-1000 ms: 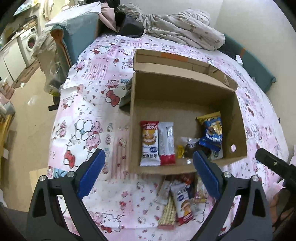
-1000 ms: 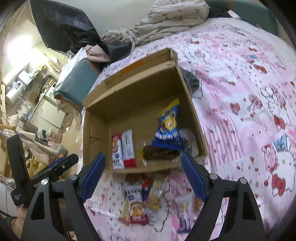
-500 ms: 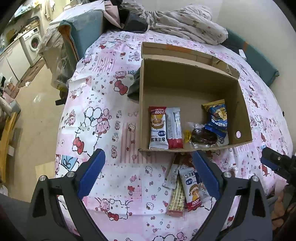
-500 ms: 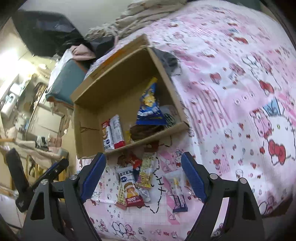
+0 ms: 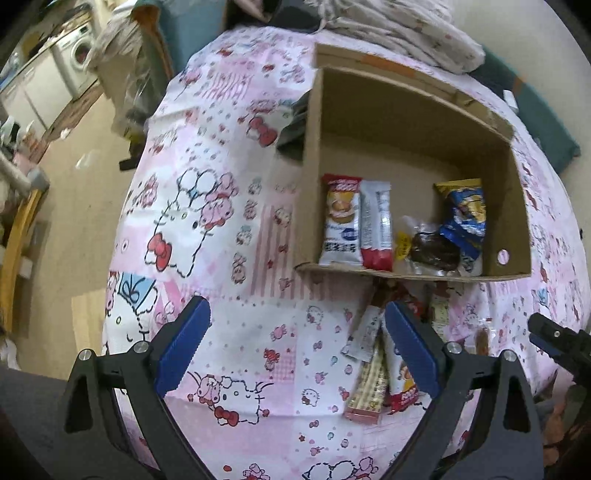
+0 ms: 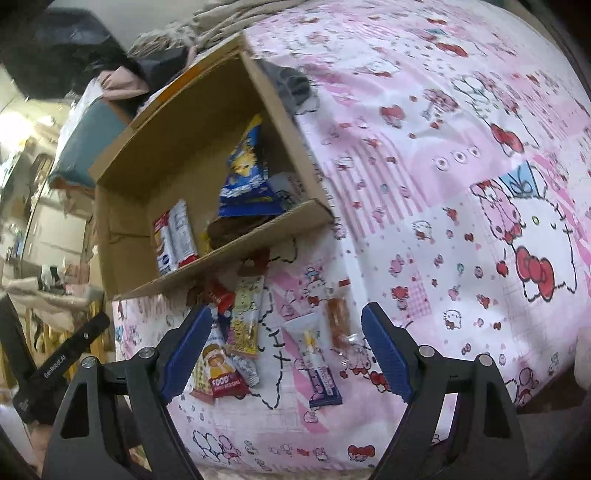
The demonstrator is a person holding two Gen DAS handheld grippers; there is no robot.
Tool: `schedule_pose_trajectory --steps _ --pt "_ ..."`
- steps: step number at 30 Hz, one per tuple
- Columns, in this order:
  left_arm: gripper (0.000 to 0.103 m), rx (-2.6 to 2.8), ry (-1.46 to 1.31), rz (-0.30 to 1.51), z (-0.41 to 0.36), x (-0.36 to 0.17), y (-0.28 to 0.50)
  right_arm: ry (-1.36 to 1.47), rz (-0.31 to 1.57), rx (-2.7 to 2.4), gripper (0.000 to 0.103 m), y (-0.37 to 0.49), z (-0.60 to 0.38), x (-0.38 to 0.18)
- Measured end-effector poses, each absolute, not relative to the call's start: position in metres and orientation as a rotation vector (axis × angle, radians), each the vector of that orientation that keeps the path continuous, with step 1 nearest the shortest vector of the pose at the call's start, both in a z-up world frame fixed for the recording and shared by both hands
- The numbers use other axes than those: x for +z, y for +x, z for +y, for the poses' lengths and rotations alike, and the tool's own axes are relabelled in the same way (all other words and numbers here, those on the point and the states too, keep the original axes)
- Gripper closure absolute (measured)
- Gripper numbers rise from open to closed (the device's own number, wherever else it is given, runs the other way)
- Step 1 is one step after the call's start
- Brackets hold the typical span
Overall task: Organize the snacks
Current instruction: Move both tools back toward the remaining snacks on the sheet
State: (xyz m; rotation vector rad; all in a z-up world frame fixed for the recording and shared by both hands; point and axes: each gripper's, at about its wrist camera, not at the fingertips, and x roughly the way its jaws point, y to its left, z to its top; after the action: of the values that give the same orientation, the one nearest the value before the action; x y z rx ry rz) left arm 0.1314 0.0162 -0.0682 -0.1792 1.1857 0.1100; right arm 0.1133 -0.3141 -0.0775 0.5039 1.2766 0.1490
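Observation:
An open cardboard box (image 5: 513, 206) lies on the pink cartoon-print bed cover (image 5: 229, 229). It holds a white-and-red cake pack (image 5: 341, 221), a white-and-red bar (image 5: 376, 225), a dark chocolate piece (image 5: 434, 251) and a blue-and-yellow bag (image 5: 463, 214). Several loose snack packs (image 6: 243, 325) lie in front of the box, among them a "FOOD" pack (image 6: 216, 369), a blue-ended stick (image 6: 317, 365) and an orange strip (image 6: 338, 321). My left gripper (image 5: 297, 339) is open and empty, above the cover left of the loose packs. My right gripper (image 6: 284, 347) is open and empty above the loose packs.
The box also shows in the right wrist view (image 6: 122, 229). A crumpled blanket (image 5: 406, 33) and a teal cushion (image 5: 546, 122) lie behind the box. The bed edge drops to the floor (image 5: 74, 184) at left, with a washing machine (image 5: 79, 59) beyond.
Both grippers have pulled back and lowered toward the near side of the bed; the box looks farther and the loose packs now sit between the right gripper's fingers. Both stay open.

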Motion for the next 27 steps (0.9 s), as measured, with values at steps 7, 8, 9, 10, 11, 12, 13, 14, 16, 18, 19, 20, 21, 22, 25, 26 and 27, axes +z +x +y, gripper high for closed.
schedule_pose_trajectory --steps 7,8,9,10,11,12,13,14,16,18,19,20,21,22,25,26,27 --pt "0.046 0.069 -0.231 1.320 0.010 -0.106 0.136 0.589 1.300 0.115 0.017 0.118 -0.324 -0.086" --pt "0.053 0.057 -0.221 1.343 0.005 -0.112 0.136 0.588 1.299 0.115 0.017 0.118 -0.324 -0.086" --pt "0.055 0.037 -0.213 1.364 -0.001 -0.119 0.137 0.588 1.299 0.115 0.017 0.119 -0.324 -0.086" --pt "0.055 0.021 -0.206 1.377 -0.007 -0.124 0.138 0.590 1.300 0.114 0.017 0.119 -0.325 -0.086" --pt "0.056 0.006 -0.200 1.383 -0.012 -0.128 0.139 0.591 1.301 0.114 0.017 0.119 -0.325 -0.086" --pt "0.056 -0.018 -0.187 1.383 -0.019 -0.132 0.141 0.592 1.303 0.115 0.017 0.120 -0.324 -0.086" --pt "0.056 -0.035 -0.178 1.386 -0.024 -0.135 0.144 0.593 1.305 0.115 0.017 0.120 -0.324 -0.087" --pt "0.056 -0.055 -0.167 1.390 -0.029 -0.138 0.146 0.594 1.306 0.115 0.017 0.120 -0.324 -0.087" --pt "0.058 -0.078 -0.146 1.393 -0.038 -0.144 0.151 0.591 1.305 0.113 0.017 0.120 -0.324 -0.088" --pt "0.069 -0.085 -0.110 1.410 -0.044 -0.152 0.155 0.586 1.306 0.110 0.017 0.121 -0.324 -0.088" --pt "0.069 -0.093 -0.112 1.415 -0.045 -0.155 0.156 0.585 1.306 0.109 0.017 0.121 -0.325 -0.089" --pt "0.069 -0.101 -0.115 1.419 -0.046 -0.156 0.156 0.584 1.308 0.108 0.017 0.121 -0.325 -0.090" --pt "0.069 -0.107 -0.112 1.423 -0.048 -0.158 0.156 0.585 1.309 0.106 0.017 0.122 -0.325 -0.090" --pt "0.069 -0.116 -0.107 1.427 -0.050 -0.160 0.156 0.587 1.310 0.105 0.017 0.121 -0.326 -0.090" --pt "0.075 -0.124 -0.058 1.439 -0.054 -0.168 0.156 0.589 1.310 0.109 0.017 0.122 -0.326 -0.090" --pt "0.090 -0.131 -0.043 1.434 -0.055 -0.168 0.156 0.588 1.309 0.109 0.017 0.122 -0.325 -0.090" --pt "0.090 -0.143 -0.043 1.435 -0.055 -0.168 0.155 0.586 1.310 0.109 0.017 0.122 -0.325 -0.090"
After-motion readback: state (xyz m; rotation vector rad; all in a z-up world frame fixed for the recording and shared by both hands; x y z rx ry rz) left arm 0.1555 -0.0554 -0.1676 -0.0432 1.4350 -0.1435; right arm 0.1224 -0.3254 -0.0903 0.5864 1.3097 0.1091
